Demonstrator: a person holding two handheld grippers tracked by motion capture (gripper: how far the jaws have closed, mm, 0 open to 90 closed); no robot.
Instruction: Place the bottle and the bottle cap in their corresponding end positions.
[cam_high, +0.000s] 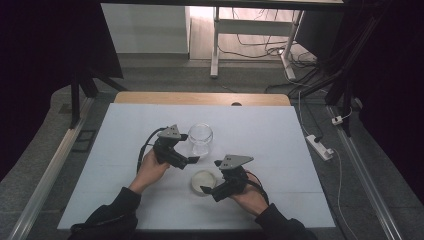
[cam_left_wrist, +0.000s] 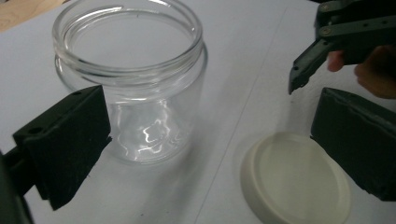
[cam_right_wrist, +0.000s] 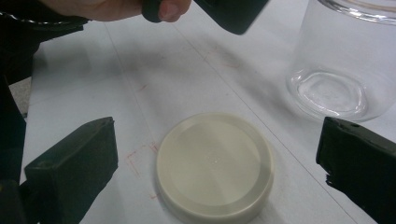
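We see a white tabletop (cam_high: 260, 130) from above, with a person's two hands reaching in from the near edge, each holding a black claw. An empty clear glass jar (cam_high: 200, 138) stands upright near the middle, its mouth open. Its cream-coloured lid (cam_high: 203, 181) lies flat on the tabletop, nearer the person and just apart from the jar.

The left claw (cam_high: 192, 160) hovers beside the jar, its jaws spread wide with nothing between them; in the left gripper view the jar (cam_left_wrist: 130, 84) sits toward the left jaw and the lid (cam_left_wrist: 296, 179) toward the right.

The right claw (cam_high: 206, 190) is also wide open and empty, its jaws straddling the lid (cam_right_wrist: 215, 165) without touching it.

We judge the work barely begun: nothing is gripped yet. Picking up the lid, steadying the jar and closing it all remain.
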